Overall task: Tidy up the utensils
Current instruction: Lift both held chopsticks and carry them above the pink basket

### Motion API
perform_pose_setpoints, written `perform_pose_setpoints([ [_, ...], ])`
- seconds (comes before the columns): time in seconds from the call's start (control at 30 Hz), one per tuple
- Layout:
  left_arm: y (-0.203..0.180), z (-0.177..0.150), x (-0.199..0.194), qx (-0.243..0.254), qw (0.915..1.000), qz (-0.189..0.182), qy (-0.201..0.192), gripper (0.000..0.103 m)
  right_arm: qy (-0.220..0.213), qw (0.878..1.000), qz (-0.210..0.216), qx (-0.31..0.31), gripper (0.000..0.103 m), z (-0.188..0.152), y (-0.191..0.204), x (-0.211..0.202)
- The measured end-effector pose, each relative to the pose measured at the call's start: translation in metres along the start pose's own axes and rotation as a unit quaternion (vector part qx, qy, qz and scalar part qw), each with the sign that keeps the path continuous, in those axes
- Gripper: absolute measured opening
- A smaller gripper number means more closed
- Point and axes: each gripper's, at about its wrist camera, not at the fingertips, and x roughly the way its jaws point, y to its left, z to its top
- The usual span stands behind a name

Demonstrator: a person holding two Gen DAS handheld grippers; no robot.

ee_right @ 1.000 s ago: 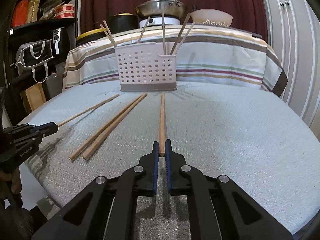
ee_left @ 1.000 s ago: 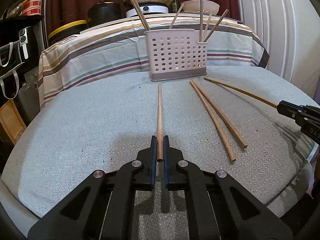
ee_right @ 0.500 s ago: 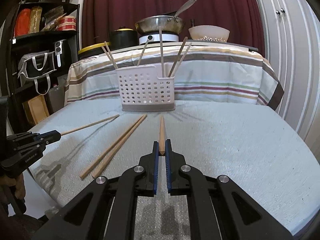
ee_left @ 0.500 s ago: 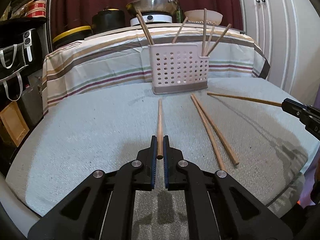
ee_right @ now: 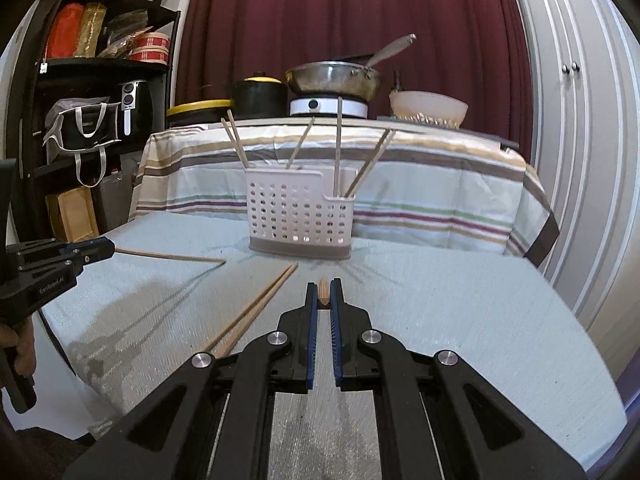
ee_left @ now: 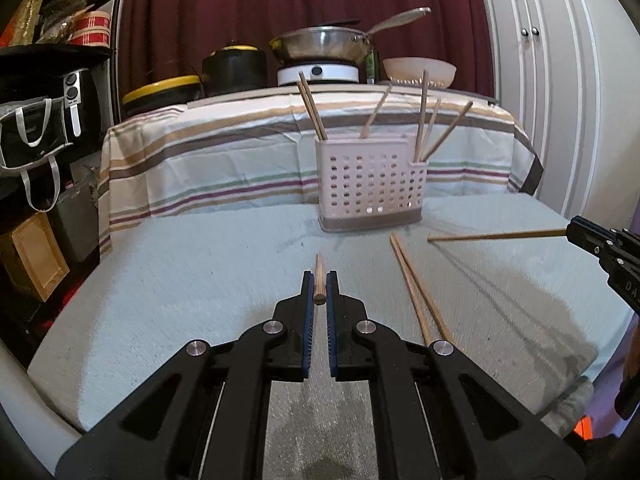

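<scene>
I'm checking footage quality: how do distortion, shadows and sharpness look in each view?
Left wrist view: fisheye bends the cabinet doors and table edge; chopstick shadows streak the cloth at right; everything is sharp. Right wrist view: the same bowing; shadows fall at left; the basket base looks slightly smeared.

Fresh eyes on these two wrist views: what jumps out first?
Each gripper is clamped on one wooden chopstick: the left gripper holds its chopstick pointing ahead over the grey mat, and the right gripper holds another. Straight ahead stands the perforated utensil caddy with several chopsticks upright in it. A loose pair lies on the mat between the grippers.
</scene>
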Motion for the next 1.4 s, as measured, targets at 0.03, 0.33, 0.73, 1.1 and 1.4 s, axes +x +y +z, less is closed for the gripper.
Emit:
perform_pose_setpoints([
  [0.03, 0.000, 0.003, -0.003, 0.000, 1.0000, 0.001, -0.004, 0.006, -0.002, 1.000, 0.000, -0.001, 0.007, 0.002, 0.000, -0.002],
  [0.33, 0.006, 0.038, -0.023, -0.009, 0.9997, -0.007, -0.023, 0.006, -0.018, 1.000, 0.009, 0.007, 0.007, 0.036, -0.002, -0.016],
  [0.73, 0.022, 0.076, -0.010, -0.013, 0.9994, 0.000, -0.031, 0.006, -0.029, 0.999, 0.012, 0.004, 0.007, 0.073, -0.009, 0.005],
  [1.1, 0.030, 0.106, 0.021, -0.011, 0.9993, 0.001, -0.035, 0.006, -0.048, 0.999, 0.012, -0.010, 0.008, 0.102, -0.012, 0.039],
  [1.4, 0.026, 0.118, 0.036, -0.001, 0.9992, -0.002, -0.041, 0.006, -0.051, 0.999, 0.018, -0.005, 0.008, 0.112, -0.016, 0.052],
])
